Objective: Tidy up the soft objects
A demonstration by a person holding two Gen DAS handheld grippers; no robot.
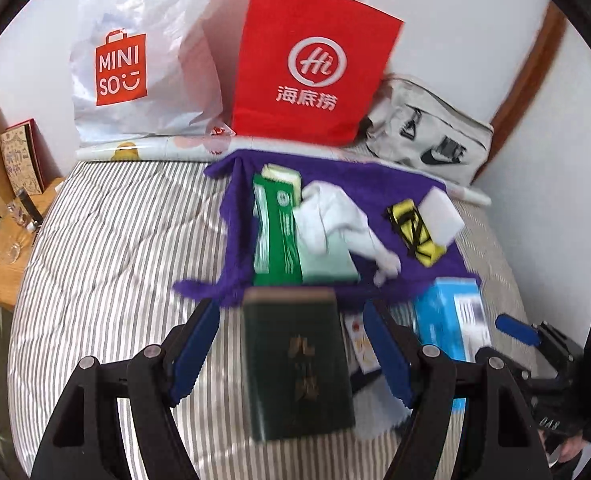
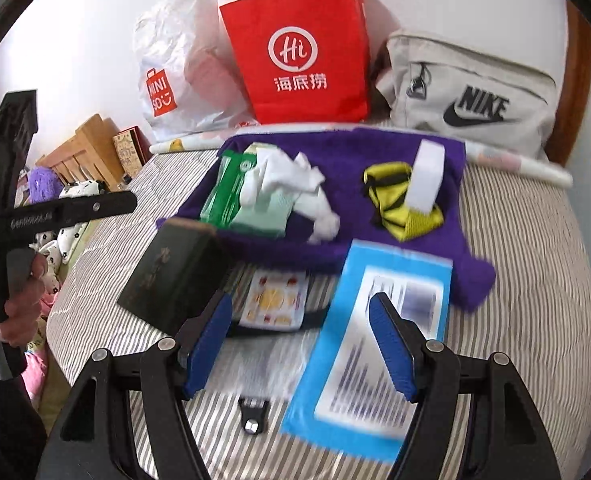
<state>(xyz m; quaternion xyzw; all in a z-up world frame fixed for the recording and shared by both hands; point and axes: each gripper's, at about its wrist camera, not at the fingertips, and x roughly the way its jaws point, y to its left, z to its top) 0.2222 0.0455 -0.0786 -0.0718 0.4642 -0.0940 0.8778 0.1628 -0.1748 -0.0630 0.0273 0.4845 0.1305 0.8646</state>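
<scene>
Both sets of jaws spread, nothing pinched. Left gripper (image 1: 291, 350) above a dark green book (image 1: 297, 364) on the striped bedcover (image 1: 107, 248); right gripper (image 2: 301, 346) over a blue packet (image 2: 371, 336). On the purple towel (image 2: 375, 148) beyond: white socks (image 2: 295, 184) draped over green tissue packs (image 2: 231, 192) (partly hidden), yellow-black sock (image 2: 391, 204) under a white sponge (image 2: 425, 176). Red paper bag (image 2: 299, 48) against the wall.
</scene>
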